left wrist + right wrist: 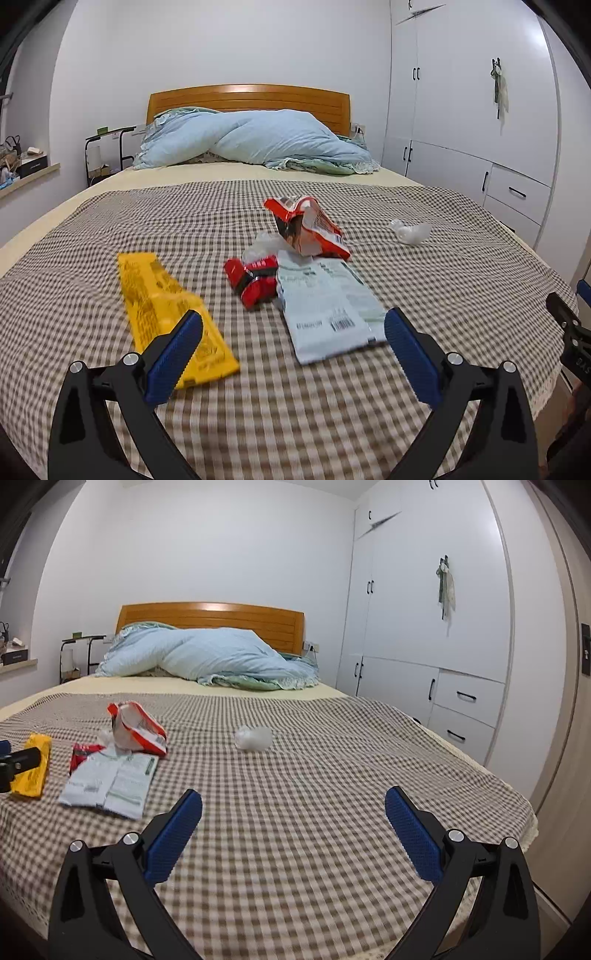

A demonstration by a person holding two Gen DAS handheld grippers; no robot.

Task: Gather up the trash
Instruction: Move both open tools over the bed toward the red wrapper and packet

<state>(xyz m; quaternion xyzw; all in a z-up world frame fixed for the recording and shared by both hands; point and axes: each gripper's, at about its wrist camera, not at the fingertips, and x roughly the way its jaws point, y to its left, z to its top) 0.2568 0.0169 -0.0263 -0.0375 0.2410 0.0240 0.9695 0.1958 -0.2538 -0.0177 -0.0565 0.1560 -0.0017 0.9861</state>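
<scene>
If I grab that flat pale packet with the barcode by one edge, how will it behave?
The pale packet lies flat and looks empty, so it is probably very light and will likely droop from a pinched edge. Its creased film surface looks smooth, so it may slip between the pads. Pushed, it would probably slide over the checked blanket rather than roll.

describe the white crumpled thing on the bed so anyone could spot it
On the checked blanket covering the bed, look toward the wardrobe side. The crumpled white tissue lies alone there, apart from the cluster of flat coloured wrappers, the only white, balled-up piece.
</scene>
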